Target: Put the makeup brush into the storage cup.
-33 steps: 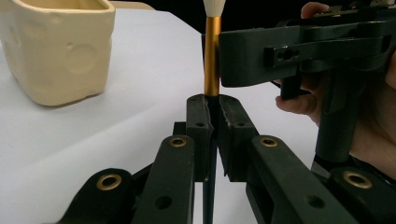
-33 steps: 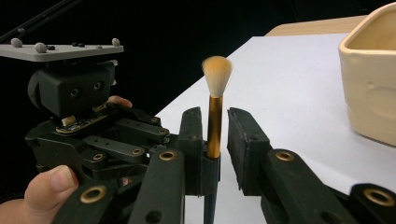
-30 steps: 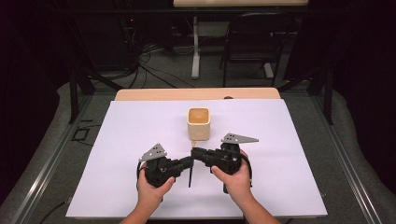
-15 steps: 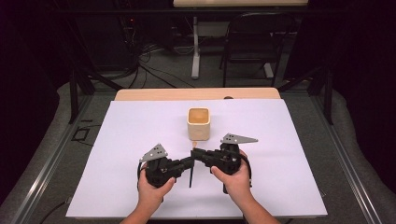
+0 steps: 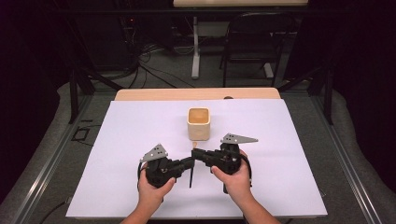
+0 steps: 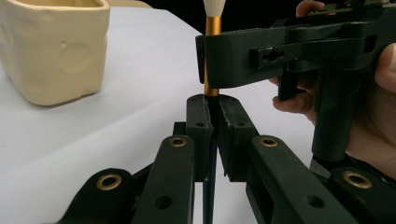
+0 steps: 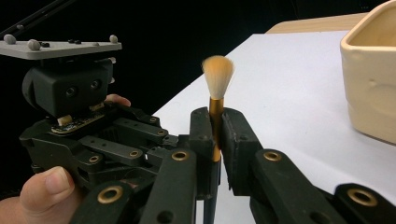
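White covering lies over the worktop in the high view, where the left gripper and the right gripper meet nose to nose just in front of a cream cup, with a thin dark brush hanging between them. From the left gripper view, its fingers are pressed together on the dark handle of the brush, below the gold ferrule. From the right gripper view, its fingers have just been closing and now clamp the ferrule, with the bristles upright above them.
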`<state>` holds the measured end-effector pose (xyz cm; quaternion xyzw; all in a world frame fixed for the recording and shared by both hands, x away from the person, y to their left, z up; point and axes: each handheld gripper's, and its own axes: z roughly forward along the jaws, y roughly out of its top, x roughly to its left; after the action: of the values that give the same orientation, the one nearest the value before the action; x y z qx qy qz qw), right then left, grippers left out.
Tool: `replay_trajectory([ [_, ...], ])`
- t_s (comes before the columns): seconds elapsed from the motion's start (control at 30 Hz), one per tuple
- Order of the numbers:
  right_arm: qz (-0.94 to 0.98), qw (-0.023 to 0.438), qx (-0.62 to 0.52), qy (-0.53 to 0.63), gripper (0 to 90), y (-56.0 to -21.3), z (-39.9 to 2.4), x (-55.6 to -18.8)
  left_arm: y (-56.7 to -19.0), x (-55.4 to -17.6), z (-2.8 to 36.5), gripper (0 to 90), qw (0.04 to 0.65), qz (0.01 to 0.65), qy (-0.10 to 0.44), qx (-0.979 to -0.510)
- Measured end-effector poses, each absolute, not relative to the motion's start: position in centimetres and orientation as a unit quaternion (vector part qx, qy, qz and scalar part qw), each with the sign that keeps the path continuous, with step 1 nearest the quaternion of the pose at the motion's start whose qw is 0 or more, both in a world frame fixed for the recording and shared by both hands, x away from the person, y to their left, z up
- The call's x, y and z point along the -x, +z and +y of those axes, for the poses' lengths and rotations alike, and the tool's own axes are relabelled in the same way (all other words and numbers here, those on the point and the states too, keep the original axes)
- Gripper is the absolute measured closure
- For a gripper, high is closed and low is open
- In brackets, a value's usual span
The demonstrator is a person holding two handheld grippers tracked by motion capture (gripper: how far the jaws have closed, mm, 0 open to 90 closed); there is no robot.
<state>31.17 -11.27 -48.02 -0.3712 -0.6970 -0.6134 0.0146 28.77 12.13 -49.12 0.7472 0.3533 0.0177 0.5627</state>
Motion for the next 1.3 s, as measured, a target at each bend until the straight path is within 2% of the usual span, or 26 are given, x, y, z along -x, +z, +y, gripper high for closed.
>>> replay_trajectory([
  [1.03,-0.702,0.016,0.370,-0.609,84.1,-47.95,-11.30,-31.16,-49.23,-28.83,12.21,82.9,0.563,0.353,0.013,-0.747],
  [1.3,-0.700,0.008,0.371,-0.610,84.1,-47.89,-11.30,-31.09,-49.36,-29.02,12.38,77.9,0.566,0.356,0.004,-0.744],
])
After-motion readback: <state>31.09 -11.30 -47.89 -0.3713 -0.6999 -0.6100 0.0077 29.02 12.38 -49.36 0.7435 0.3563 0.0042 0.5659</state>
